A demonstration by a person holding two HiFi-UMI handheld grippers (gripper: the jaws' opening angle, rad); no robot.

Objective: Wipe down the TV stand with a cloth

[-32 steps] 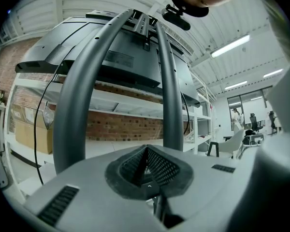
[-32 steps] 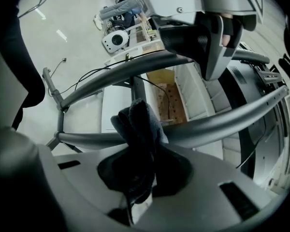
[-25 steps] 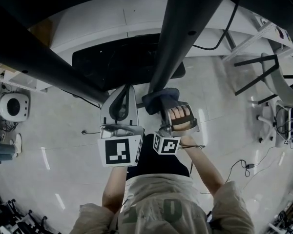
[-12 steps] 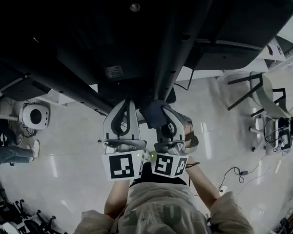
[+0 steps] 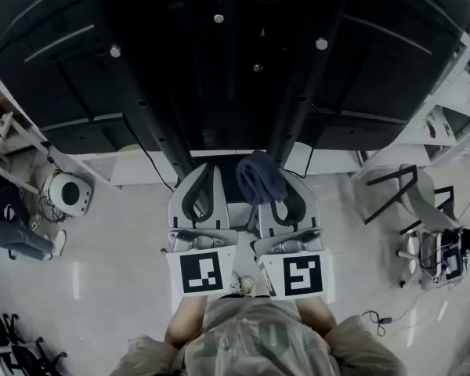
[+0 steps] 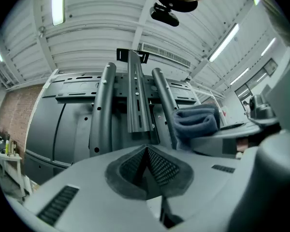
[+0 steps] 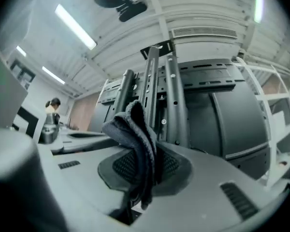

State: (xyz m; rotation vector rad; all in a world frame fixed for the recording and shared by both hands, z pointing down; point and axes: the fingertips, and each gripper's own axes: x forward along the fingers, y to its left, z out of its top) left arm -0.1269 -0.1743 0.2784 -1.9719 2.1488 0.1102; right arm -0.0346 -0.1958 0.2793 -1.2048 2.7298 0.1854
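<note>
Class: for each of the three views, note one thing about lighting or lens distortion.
Head view: dim, the TV stand nearly black, the floor bowed toward the edges. Left gripper view: strong fisheye bend, the ceiling light glaring. Right gripper view: same bend; the cloth sharp, the near left corner blurred.

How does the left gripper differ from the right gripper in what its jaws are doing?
The left gripper's jaws are closed together with nothing between them; the right gripper's jaws are closed on a dark cloth. The cloth bunches out past the right gripper's tip, while the left gripper's tip is bare. Both are side by side and point at the dark TV stand's metal posts.
</note>
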